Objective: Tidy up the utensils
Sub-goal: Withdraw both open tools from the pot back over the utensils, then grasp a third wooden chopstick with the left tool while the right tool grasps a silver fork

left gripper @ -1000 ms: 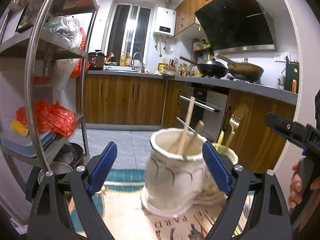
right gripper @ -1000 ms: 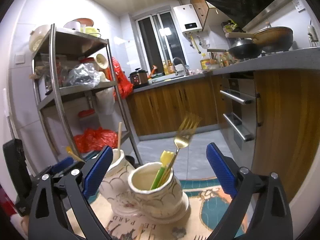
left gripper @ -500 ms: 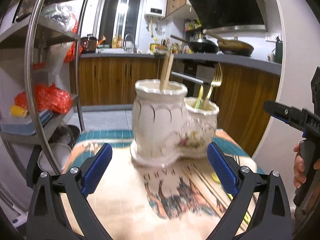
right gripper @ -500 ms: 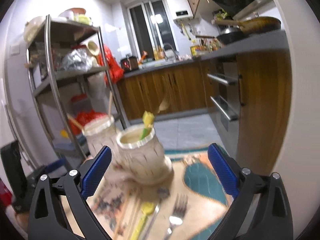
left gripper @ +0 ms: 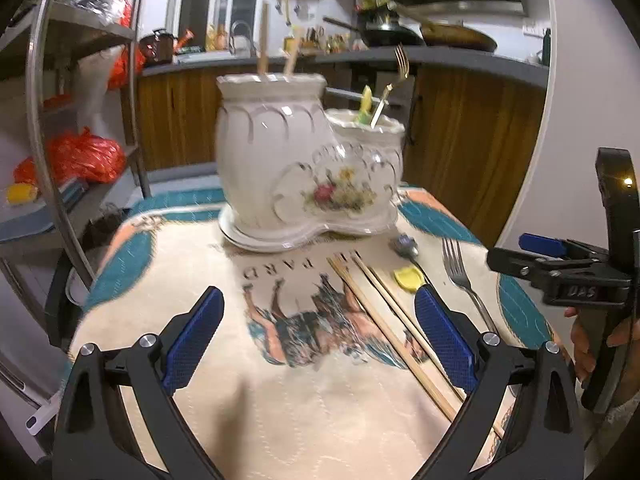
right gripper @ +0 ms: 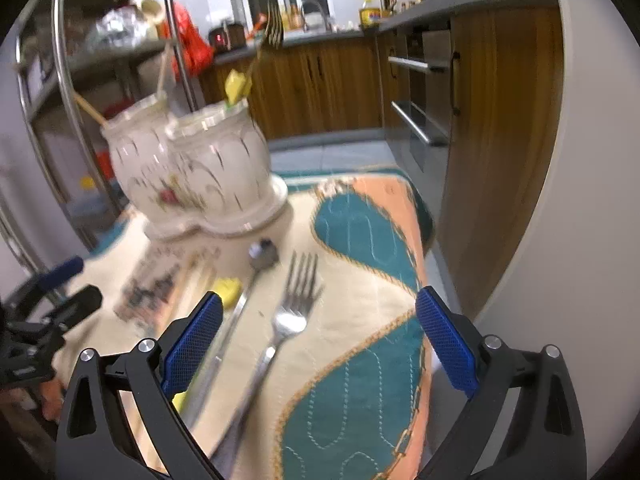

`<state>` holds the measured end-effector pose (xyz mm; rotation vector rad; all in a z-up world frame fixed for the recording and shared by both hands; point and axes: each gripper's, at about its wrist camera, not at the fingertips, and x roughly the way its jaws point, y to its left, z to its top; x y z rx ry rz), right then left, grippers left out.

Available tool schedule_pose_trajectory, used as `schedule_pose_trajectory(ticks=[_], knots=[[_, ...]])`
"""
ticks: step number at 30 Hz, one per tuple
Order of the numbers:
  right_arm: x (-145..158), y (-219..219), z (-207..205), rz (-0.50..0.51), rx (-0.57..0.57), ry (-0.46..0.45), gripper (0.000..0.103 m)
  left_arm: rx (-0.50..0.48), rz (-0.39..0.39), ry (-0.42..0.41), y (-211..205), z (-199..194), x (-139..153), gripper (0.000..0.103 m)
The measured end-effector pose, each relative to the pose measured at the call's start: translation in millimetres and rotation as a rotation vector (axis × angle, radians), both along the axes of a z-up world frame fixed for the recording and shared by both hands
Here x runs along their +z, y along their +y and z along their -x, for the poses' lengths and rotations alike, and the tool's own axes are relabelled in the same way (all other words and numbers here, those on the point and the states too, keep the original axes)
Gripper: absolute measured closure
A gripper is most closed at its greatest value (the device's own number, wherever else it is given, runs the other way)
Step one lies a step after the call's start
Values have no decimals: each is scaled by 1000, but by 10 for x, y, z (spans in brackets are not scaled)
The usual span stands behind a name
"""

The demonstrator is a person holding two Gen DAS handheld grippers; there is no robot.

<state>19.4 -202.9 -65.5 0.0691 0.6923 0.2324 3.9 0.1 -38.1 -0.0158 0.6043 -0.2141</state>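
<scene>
Before both hand-held grippers point(left gripper: 318, 330) point(right gripper: 318, 330) (jaws apart, empty): chopsticks point(left gripper: 394, 334), fork point(right gripper: 286, 320), ceramic holder point(left gripper: 308, 168).

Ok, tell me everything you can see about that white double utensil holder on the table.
The utensil holder looks like glazed white ceramic: a taller pot joined to a shorter one on a shared base. It has scalloped relief, thin gold lines and a painted flower spray on the front. It stands upright on the patterned tablecloth. Two chopsticks stand in the tall pot; a gold fork and something yellow-green stand in the short one. Neither gripper touches it.
</scene>
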Motion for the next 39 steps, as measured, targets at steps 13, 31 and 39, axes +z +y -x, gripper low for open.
schedule_pose_trajectory(ticks=[13, 31, 39], knots=[[-186, 292, 85, 111, 161, 111, 58, -103, -26, 128, -202, -83, -203, 43], [-194, 281, 136, 116, 228, 119, 94, -214, -76, 245, -277, -82, -205, 96], [-170, 304, 223, 162, 287, 115, 97, -183, -94, 256, 33, -49, -138, 103]])
